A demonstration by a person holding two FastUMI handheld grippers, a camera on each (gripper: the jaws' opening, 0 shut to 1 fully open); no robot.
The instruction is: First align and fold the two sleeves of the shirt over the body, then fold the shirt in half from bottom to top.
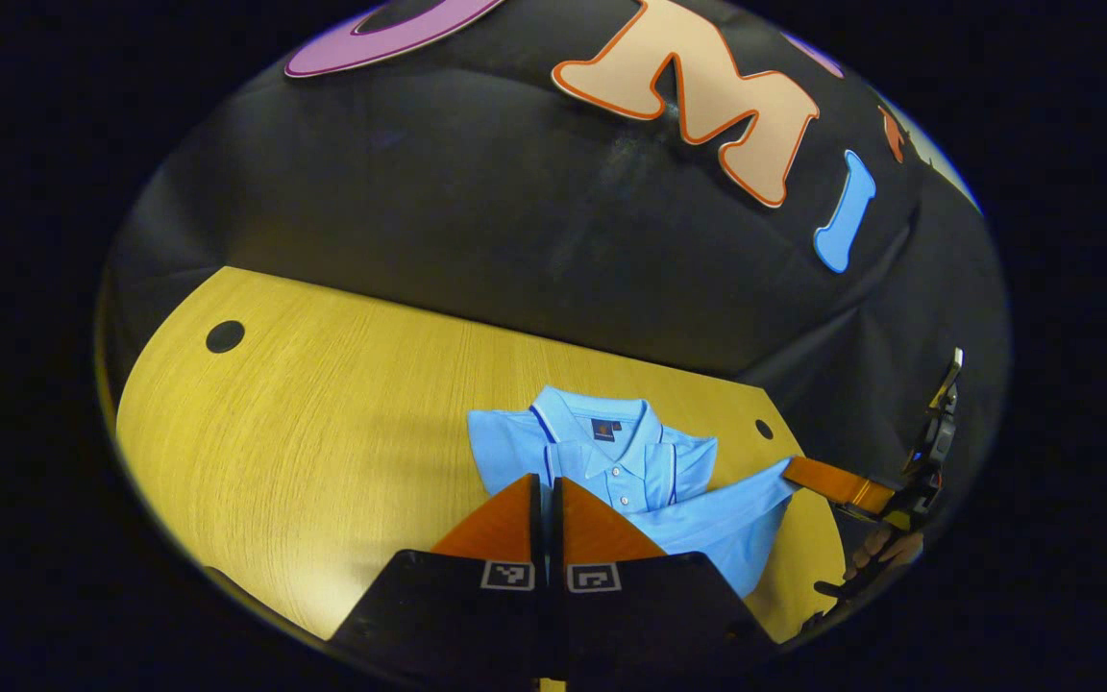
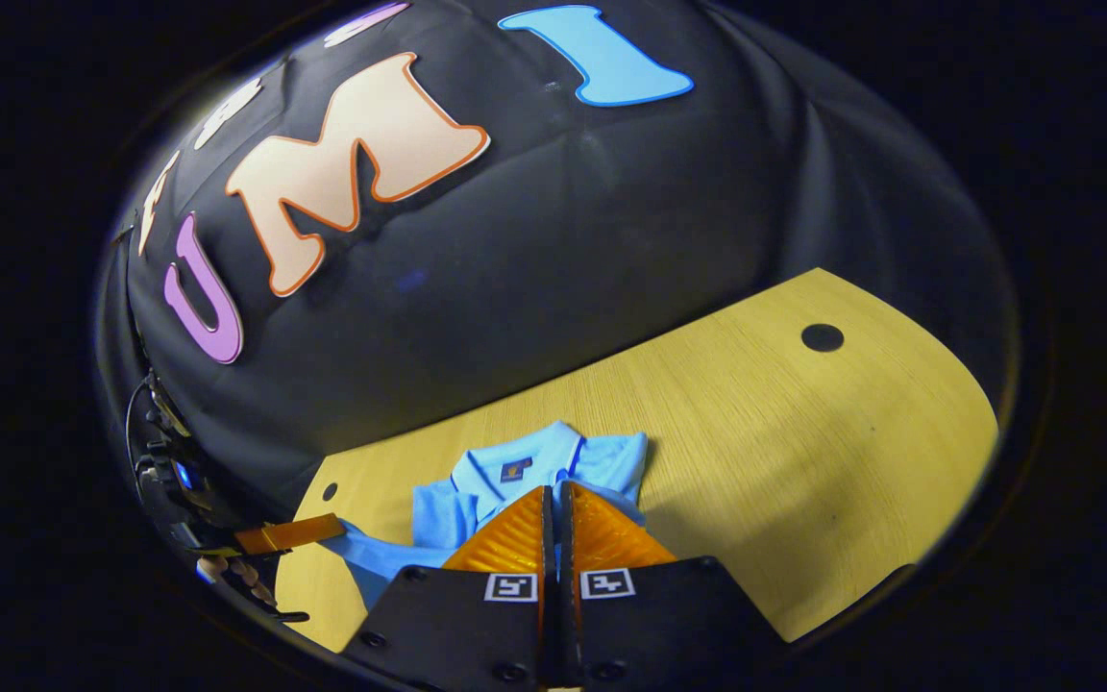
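Note:
A light blue polo shirt (image 1: 611,452) lies on the yellow wooden table (image 1: 323,432), collar toward the black wall, sleeves folded in over the body. In the left gripper view my left gripper (image 1: 546,481) is shut, its fingers together over the shirt's front. My right gripper (image 1: 842,483) shows farther right, pinching a lifted corner of the shirt. In the right gripper view my right gripper (image 2: 553,490) is shut just before the shirt (image 2: 515,471). My left gripper (image 2: 289,533) shows at the left, pinching the other raised corner. The lower edge of the shirt hangs lifted between the two.
Black round holes mark the tabletop (image 1: 225,336) (image 1: 764,429) (image 2: 822,337). The black cloth wall stands close behind the table's far edge. A hand (image 1: 885,550) holds the right gripper at the table's right end. Bare wood (image 2: 803,461) spreads out on both sides of the shirt.

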